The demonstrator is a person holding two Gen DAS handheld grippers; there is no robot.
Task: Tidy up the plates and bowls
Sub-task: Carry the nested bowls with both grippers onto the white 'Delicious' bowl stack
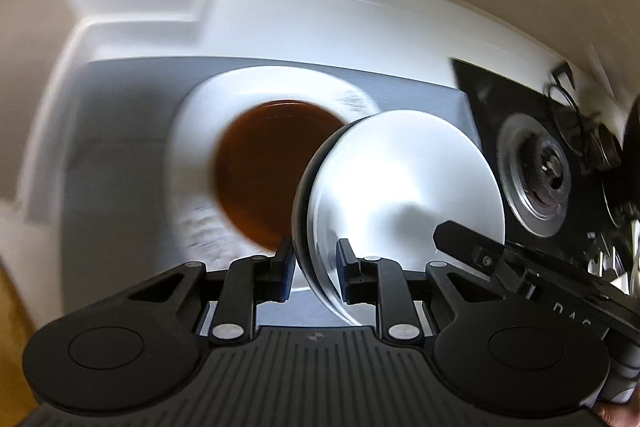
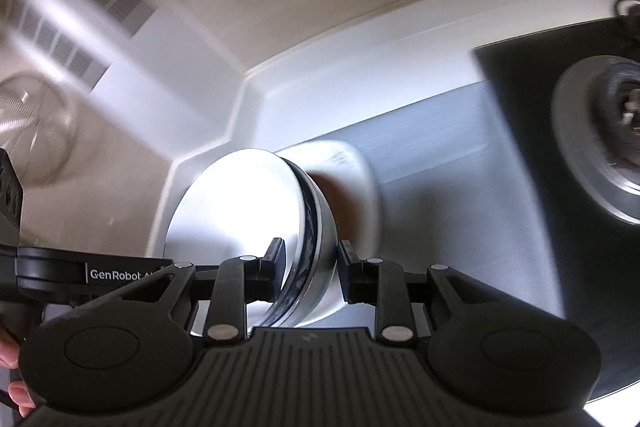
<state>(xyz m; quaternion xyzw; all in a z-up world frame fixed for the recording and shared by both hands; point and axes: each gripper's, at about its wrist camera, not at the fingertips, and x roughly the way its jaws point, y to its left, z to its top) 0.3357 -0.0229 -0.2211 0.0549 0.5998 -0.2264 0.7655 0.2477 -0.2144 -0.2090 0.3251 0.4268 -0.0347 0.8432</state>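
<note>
A steel bowl (image 1: 400, 183) with a dark outer band is held tilted on edge between both grippers. My left gripper (image 1: 314, 267) is shut on its rim on one side. My right gripper (image 2: 310, 267) is shut on the opposite rim of the same bowl (image 2: 236, 211). Behind it, a white plate (image 1: 192, 163) with a brown bowl or dish (image 1: 272, 163) on it rests on the grey countertop (image 1: 120, 167). The plate also shows in the right wrist view (image 2: 356, 171), mostly hidden by the bowl. The frames are blurred by motion.
A black stove (image 1: 520, 115) with a gas burner (image 1: 540, 171) lies to the right; it also shows in the right wrist view (image 2: 540, 155). A white wall ledge (image 1: 280, 7) runs behind the counter. A vent grille (image 2: 68, 19) and a mesh strainer (image 2: 32, 131) are at the left.
</note>
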